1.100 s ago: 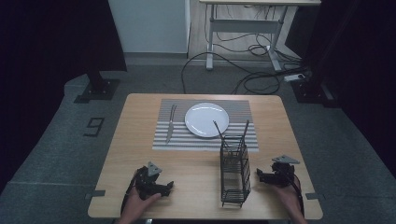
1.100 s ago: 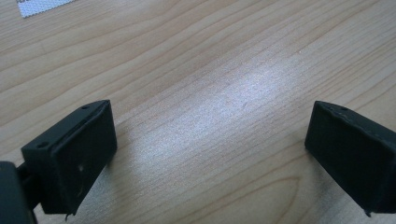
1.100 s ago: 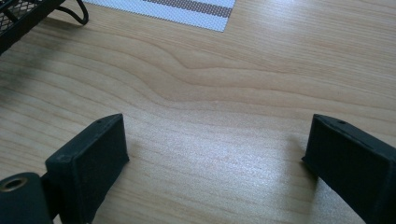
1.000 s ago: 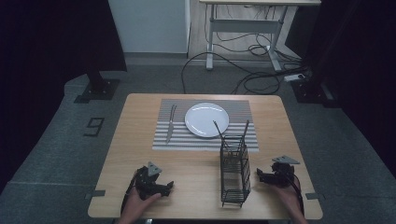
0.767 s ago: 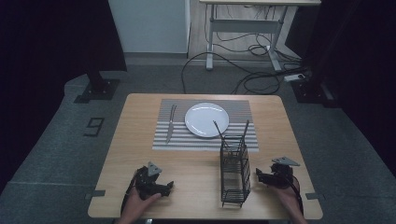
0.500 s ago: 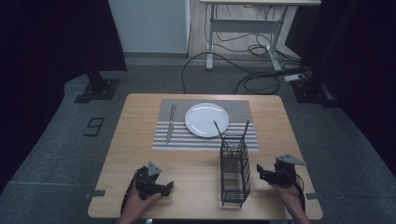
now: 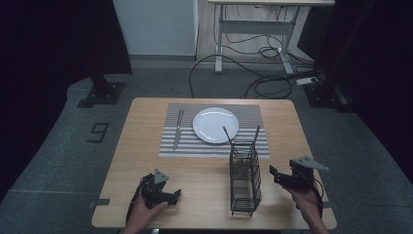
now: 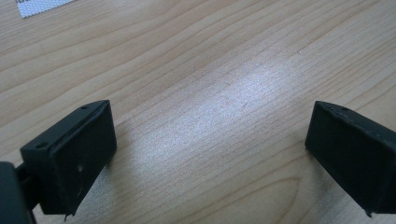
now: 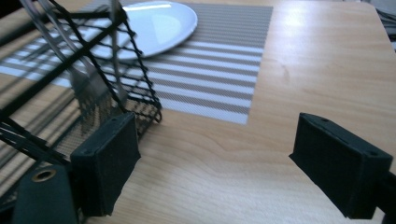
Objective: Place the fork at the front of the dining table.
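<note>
One table (image 7: 146, 146), wooden and rectangular, carries everything listed here. One striped mat (image 7: 253, 146) lies across its far half. One black wire rack (image 7: 244, 178) stands upright on the near half, its far end at the near edge of the mat; all places below are given from this rack.

One white plate (image 7: 215, 125) rests on the mat, just beyond the rack and slightly to its left. In the right gripper view the plate (image 9: 161, 21) shows behind the rack's mesh (image 9: 140, 100).

Two utensils stand in the rack, handles rising above its far end: one (image 7: 227, 136) leans left over the plate's edge, the other (image 7: 256, 133) leans right. In the right gripper view a fork head (image 9: 91, 95) shows inside the mesh.

Two utensils (image 7: 178, 129) lie side by side on the mat, well left of the rack and just left of the plate; which kinds they are cannot be told.

Two grippers, one per hand. The right gripper (image 7: 273, 174) is held just right of the rack at its mid-length, apart from it, pointing toward it. Its jaws stand wide with nothing between them; in its own view the left jaw sits close beside the rack's corner. The left gripper (image 7: 176, 194) rests low on the table, well left of the rack's near end. Its jaws stand wide over bare wood.
</note>
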Motion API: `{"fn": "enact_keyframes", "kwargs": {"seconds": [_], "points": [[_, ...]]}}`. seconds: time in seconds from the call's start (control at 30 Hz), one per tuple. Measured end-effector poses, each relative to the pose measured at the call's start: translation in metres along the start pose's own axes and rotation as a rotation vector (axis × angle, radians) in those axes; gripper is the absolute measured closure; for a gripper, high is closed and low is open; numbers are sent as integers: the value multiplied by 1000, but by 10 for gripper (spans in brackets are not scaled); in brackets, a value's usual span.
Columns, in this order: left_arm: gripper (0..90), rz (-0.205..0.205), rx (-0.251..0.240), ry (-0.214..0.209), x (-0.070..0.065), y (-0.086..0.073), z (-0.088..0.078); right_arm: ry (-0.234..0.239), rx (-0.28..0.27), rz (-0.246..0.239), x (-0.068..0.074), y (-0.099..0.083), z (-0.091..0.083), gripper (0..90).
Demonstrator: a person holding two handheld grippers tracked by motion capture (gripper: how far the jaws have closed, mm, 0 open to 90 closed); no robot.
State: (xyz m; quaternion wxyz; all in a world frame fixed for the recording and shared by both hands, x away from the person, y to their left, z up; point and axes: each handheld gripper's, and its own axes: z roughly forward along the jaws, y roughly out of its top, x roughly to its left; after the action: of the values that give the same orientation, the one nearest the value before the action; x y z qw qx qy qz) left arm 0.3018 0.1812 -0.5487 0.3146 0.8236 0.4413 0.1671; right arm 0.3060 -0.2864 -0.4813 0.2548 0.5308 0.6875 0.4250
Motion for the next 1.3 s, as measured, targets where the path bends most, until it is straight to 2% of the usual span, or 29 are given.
{"fn": "enact_keyframes", "kwargs": {"seconds": [0.23, 0.6, 0.97, 1.03, 1.3], "points": [[18, 0, 0, 0, 0, 0, 0, 40, -36, 3, 8, 15, -2, 167], [18, 0, 0, 0, 0, 0, 0, 62, -56, -4, 16, 33, -3, 193], [18, -1, -1, 0, 0, 0, 0, 95, -51, -17, 29, 48, 9, 222], [18, -1, -1, 0, 0, 0, 0, 88, -47, -21, 32, 49, 12, 253], [17, -1, -1, 0, 0, 0, 0, 90, -44, -2, 30, 57, 16, 259]]}}
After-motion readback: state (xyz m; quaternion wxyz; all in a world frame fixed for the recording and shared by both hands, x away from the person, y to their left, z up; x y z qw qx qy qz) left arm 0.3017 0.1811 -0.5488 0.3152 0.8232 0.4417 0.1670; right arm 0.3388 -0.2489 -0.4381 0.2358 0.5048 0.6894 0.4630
